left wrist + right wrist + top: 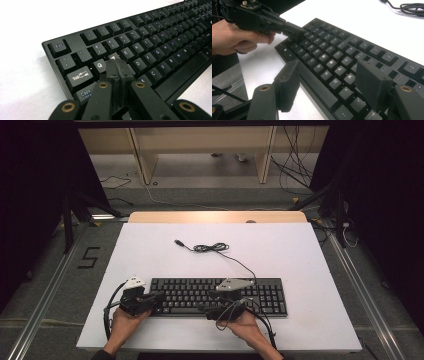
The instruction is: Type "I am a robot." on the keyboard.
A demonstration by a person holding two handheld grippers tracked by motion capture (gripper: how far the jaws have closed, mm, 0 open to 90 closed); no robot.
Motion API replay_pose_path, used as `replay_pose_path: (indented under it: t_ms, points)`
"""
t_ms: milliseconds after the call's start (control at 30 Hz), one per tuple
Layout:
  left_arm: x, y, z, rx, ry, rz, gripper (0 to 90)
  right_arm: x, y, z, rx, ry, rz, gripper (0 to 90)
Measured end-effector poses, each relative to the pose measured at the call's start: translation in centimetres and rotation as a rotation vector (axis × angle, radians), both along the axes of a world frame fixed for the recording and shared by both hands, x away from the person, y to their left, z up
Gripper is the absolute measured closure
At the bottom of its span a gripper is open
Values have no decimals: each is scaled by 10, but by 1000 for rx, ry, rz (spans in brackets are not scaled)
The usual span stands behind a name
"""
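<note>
The keyboard (218, 296) lies flat on the white table (150, 255), toward the near edge, its cable (215, 248) trailing off behind it in a loose coil. The left gripper (117, 65) has its jaws pressed together and the joined tip sits on or just over the keys beside Q — it looks like a key-pressing step, with the next move probably a short, straight push or a shift to a neighbouring key. The left hand (234, 37) holds its gripper low, angled in from the keyboard's left end. The right gripper (329, 85) hovers over the middle keys — jaws wide apart, holding nothing.
</note>
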State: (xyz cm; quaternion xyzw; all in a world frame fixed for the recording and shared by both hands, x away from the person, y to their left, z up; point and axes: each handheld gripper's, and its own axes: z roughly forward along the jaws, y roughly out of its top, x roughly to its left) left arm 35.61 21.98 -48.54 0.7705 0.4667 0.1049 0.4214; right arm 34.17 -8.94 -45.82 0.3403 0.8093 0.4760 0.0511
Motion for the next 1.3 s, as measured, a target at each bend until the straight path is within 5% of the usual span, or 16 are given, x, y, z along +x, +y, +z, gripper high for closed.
replay_pose_path:
  t_ms: [500, 867, 1300]
  points:
    - [1, -2, -1, -3, 21, -7, 890, 0, 0, 0, -2, -2, 1, 373]
    - [-6, 3, 9, -54, -45, 5, 827, 0, -1, 1, 5, -9, -1, 373]
    - [-12, 6, 16, -139, -80, 5, 498, -2, 2, -1, 0, -4, 11, 375]
